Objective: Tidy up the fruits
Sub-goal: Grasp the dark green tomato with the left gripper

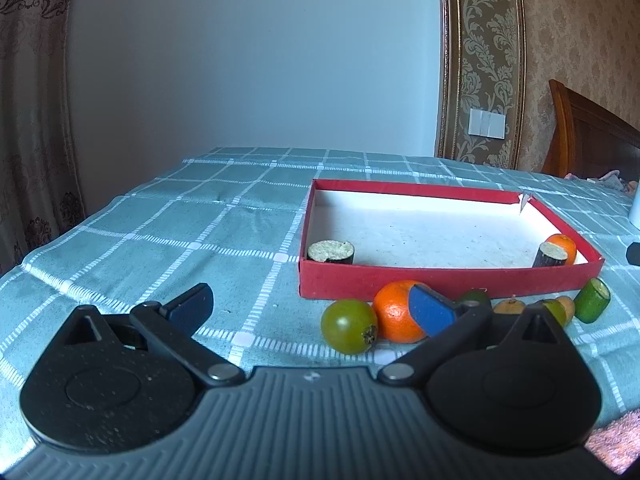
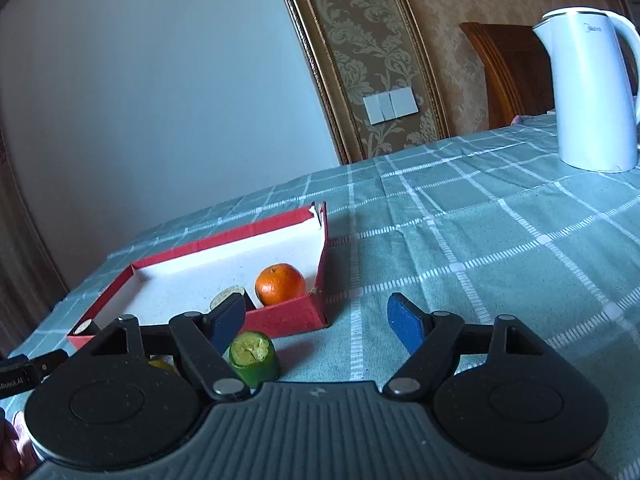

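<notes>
Orange (image 2: 280, 284) in red box (image 2: 288, 314), green fruit (image 2: 254, 360) outside

Checked tablecloth (image 1: 160, 220) carries red box (image 1: 440, 280), fruits, kettle (image 2: 588, 96).

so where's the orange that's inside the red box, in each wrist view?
Left wrist: the orange sits far right, in the near right corner of the red box, half hidden behind a dark cut piece.
Right wrist: the orange is at centre, in the box's near corner, right of a dark cut piece.
Shared landmark: the torn box corner.
</notes>
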